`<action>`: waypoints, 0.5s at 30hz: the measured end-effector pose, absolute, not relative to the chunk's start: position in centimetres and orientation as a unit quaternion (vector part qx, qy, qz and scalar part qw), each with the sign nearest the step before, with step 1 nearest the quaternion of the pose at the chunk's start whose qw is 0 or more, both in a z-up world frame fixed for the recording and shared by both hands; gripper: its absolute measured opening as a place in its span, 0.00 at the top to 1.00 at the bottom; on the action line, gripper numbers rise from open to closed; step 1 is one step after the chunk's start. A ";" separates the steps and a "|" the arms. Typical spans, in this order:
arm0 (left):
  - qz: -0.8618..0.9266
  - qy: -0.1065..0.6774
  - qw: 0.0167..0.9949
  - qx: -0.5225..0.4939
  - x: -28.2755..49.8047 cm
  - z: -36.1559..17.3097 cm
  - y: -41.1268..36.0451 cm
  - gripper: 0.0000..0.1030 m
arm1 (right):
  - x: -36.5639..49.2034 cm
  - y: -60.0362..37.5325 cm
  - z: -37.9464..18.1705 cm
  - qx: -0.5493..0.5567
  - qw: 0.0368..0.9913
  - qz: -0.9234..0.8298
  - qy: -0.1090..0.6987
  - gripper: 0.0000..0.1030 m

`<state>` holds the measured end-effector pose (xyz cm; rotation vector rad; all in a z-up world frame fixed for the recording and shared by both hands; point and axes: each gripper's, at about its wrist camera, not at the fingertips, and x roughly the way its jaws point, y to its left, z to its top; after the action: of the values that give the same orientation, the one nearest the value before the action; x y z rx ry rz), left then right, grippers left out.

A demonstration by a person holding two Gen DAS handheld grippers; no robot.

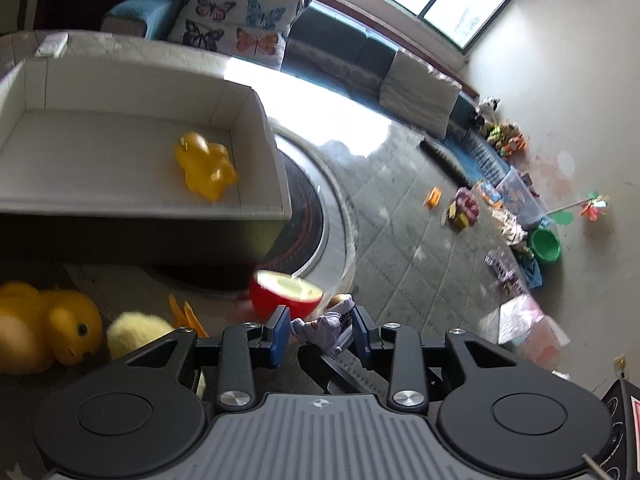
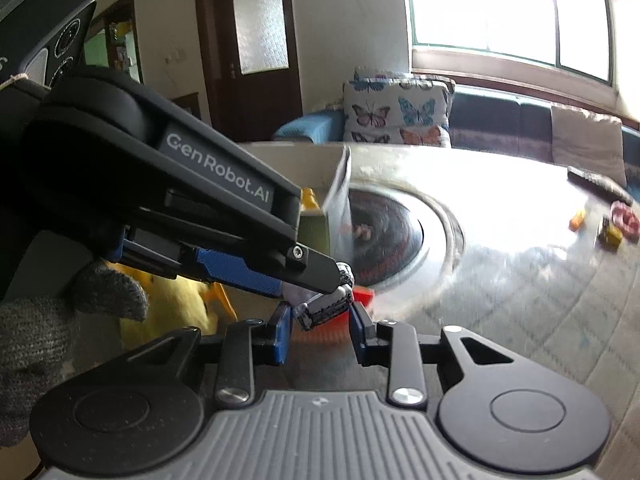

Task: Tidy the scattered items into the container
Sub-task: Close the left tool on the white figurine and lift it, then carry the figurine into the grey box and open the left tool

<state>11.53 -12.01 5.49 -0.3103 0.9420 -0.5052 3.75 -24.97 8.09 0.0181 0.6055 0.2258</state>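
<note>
Plush duck (image 1: 48, 328), apple half (image 1: 286, 294) possibly crowd left gripper (image 1: 320, 332).

Butterfly cushion (image 1: 240, 20), green bowl (image 1: 545, 245)

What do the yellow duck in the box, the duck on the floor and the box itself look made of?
Yellow duck in the box: smooth with a slight sheen, probably moulded plastic or rubber. Duck on the floor: matte, fuzzy surface, likely plush fabric. Box: thin flat off-white walls with creased corners, looks like cardboard or a fabric-covered board; motion blur leaves that open.
</note>
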 end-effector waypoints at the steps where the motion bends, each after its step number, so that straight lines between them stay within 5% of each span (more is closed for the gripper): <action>1: -0.240 0.441 0.852 -0.148 11.6 6.0 -11.8 0.65 | 4.0 -24.8 8.5 0.008 0.950 0.113 0.292 0.71; 15: -0.198 0.404 0.875 -0.177 17.2 8.8 -7.6 0.65 | 11.7 -20.6 11.5 -0.031 0.954 0.157 0.255 0.71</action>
<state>17.19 -7.62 8.82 -0.3704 0.8443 -0.4143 11.67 -20.63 11.52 -0.0625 0.5186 0.3187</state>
